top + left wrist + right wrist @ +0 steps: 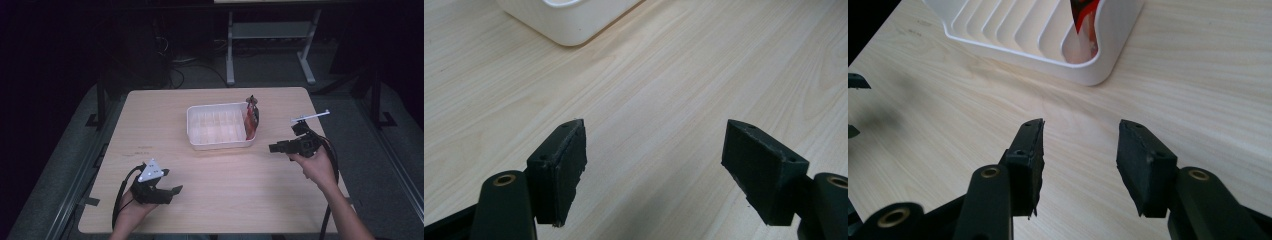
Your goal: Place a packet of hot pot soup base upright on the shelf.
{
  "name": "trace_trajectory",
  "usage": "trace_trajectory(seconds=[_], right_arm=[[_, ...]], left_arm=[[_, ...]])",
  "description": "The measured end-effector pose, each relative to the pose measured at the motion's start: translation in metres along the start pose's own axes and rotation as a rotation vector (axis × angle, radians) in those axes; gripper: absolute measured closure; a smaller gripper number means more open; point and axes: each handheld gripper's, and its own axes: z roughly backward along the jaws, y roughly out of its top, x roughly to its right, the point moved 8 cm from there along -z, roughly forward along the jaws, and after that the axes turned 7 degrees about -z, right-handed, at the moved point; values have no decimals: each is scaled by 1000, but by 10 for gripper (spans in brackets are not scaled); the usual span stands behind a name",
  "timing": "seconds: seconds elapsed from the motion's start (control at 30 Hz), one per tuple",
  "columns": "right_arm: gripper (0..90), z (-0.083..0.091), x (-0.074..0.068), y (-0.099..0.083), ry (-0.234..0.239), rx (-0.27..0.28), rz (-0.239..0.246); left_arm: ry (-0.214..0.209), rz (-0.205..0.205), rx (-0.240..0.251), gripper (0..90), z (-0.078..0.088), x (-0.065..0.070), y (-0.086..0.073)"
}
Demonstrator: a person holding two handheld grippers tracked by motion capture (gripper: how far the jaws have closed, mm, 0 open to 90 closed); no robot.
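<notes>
A: Right claw [278, 148] held open and empty beside the white slotted plastic tray [220, 144] on the pale wooden bench [210, 200]; left claw [172, 192] open too.

B: Red snack packet [250, 120] seen upright in the end slot; the other slots look unfilled.

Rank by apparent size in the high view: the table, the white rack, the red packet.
1. table, by far the largest.
2. white rack.
3. red packet, smallest, standing in the rack's right end.

My view: light wood table [215, 180] on dark floor. White slotted tray [220, 142] sits directly on tabletop, centre toward far edge. Red packet [250, 120] stands in tray's right end slot. I see bare wood elsewhere.
</notes>
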Motion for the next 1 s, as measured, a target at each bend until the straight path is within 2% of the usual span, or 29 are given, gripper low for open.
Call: trace_trajectory(seconds=[1.0], right_arm=[[514, 4, 11, -42, 7, -1, 0]], left_arm=[[9, -3, -6, 256, 1, -3, -2]])
